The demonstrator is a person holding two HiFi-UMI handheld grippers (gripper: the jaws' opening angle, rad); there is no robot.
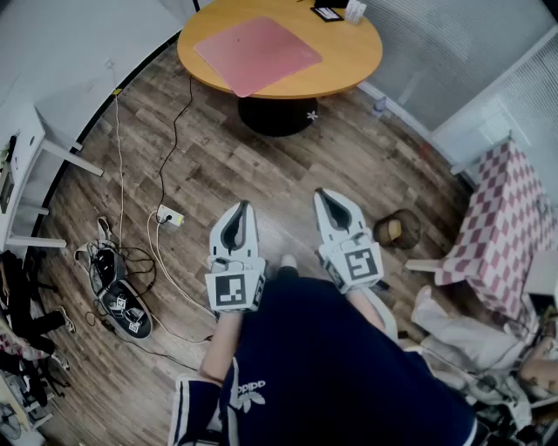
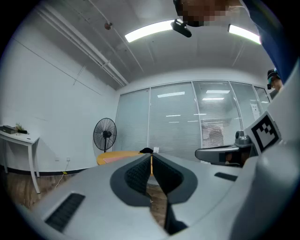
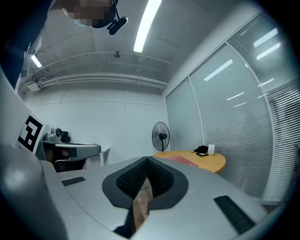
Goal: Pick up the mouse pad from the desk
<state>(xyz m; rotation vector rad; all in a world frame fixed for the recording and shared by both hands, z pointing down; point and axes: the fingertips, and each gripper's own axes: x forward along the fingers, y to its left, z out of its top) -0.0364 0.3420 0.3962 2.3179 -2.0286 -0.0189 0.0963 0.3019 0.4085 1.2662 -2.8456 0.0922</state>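
A pink mouse pad (image 1: 257, 52) lies flat on a round wooden table (image 1: 349, 61) at the top of the head view, far from both grippers. I hold my left gripper (image 1: 243, 206) and right gripper (image 1: 322, 192) side by side close to my body, over the wooden floor. Each has its jaws together with nothing between them. In the left gripper view, the left gripper (image 2: 151, 157) points level toward the distant table (image 2: 108, 156) and the pad (image 2: 115, 159). Ahead of the right gripper (image 3: 146, 159), to its right, the pad (image 3: 183, 160) shows as a thin strip on the table (image 3: 208, 162).
A dark phone (image 1: 329, 13) and a small white box (image 1: 355, 10) sit at the table's far edge. A power strip (image 1: 170, 216), cables and black gear (image 1: 122, 305) lie on the floor at left. A checkered cloth (image 1: 501, 226) is at right, a round brown object (image 1: 398, 229) beside it. A standing fan (image 2: 105, 133) is beyond the table.
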